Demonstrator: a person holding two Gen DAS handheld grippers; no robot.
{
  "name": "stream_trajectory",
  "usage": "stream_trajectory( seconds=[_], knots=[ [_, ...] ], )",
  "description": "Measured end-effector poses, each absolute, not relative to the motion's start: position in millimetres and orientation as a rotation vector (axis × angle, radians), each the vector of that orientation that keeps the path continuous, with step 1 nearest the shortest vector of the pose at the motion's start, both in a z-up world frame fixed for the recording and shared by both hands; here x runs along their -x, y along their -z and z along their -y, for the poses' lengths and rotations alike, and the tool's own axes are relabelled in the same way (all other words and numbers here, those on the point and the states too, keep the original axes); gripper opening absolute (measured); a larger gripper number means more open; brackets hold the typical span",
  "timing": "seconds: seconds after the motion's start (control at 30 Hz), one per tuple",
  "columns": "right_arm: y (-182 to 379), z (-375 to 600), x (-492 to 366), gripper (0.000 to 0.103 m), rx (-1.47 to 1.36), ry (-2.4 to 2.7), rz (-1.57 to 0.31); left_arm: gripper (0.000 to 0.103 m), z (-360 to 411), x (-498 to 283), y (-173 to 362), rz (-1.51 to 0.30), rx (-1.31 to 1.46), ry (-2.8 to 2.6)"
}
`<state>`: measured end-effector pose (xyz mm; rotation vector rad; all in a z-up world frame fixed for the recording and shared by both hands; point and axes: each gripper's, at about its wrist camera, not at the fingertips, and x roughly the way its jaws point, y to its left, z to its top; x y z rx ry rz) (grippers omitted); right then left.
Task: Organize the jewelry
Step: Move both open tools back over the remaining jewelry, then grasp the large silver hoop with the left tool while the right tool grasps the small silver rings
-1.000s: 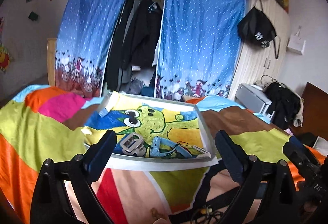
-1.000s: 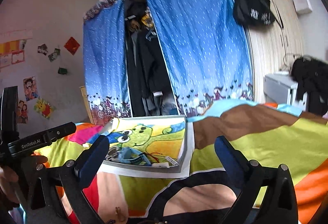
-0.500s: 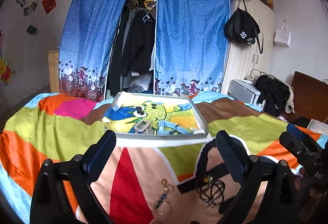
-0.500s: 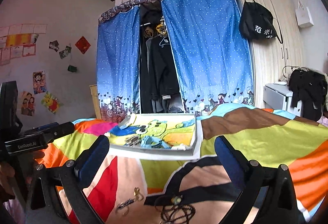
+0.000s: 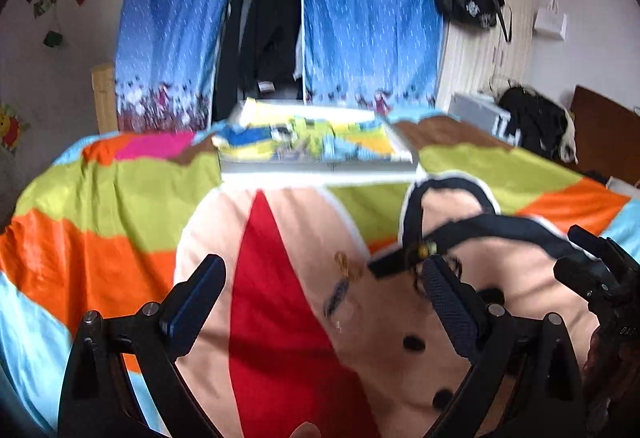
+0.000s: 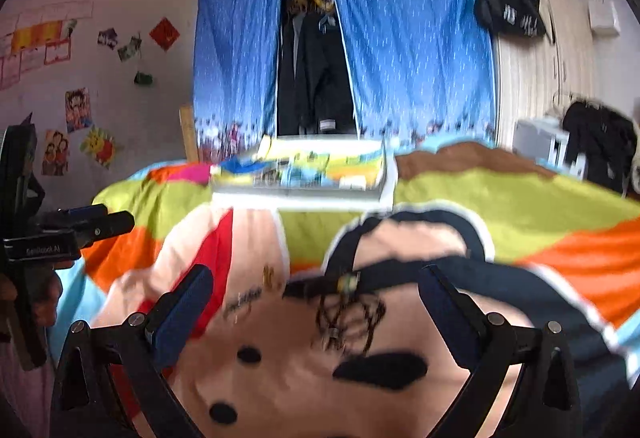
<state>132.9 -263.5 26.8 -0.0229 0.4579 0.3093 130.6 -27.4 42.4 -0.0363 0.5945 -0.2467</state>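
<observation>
Black and blue, the left gripper (image 5: 320,282) sits low over the bed with its two fingers spread wide and nothing between them. The right gripper (image 6: 316,292) is the same: two fingers wide apart, holding nothing.

Both hang over a bright blanket (image 5: 120,197) with orange, green, red and peach patches. Two pieces of jewelry lie loose on the peach part. One is a dark cord necklace (image 6: 348,312) curled in loops, with one yellow bead at its top. In the right wrist view it lies between the two fingers, nearer the right one. In the left wrist view it shows just by the tip of the right finger. The other is a thin chain (image 5: 342,286) with a gold end, just to the left of the necklace. It is blurry, so I cannot tell what kind it is.

Farther back on the blanket is one flat tray (image 5: 320,167) with a cartoon picture inside. Some small bluish things lie in it, too blurry to count.

Behind the bed hang two blue curtains (image 5: 372,17), with dark clothes (image 5: 272,33) in the gap between them. One black bag (image 5: 470,3) hangs on the wardrobe to the right. A hand (image 6: 44,298) holding the other gripper shows at the left edge of the right wrist view.
</observation>
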Motion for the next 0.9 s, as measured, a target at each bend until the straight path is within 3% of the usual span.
stream_trajectory(
  seconds=[0.43,0.8,0.9],
  knots=[
    [53.4,275.7,-121.4,0.103,-0.066,-0.265,-0.738,0.096,36.0,-141.6,38.8,-0.855,-0.018,0.289],
    [74.2,283.9,-150.4,0.103,-0.130,-0.253,-0.813,0.096,36.4,-178.9,67.4,-0.926,0.018,0.376],
    [75.9,279.9,-163.2,0.096,-0.118,-0.258,-0.821,0.096,35.3,-192.6,73.2,-0.930,0.050,0.395]
  ],
)
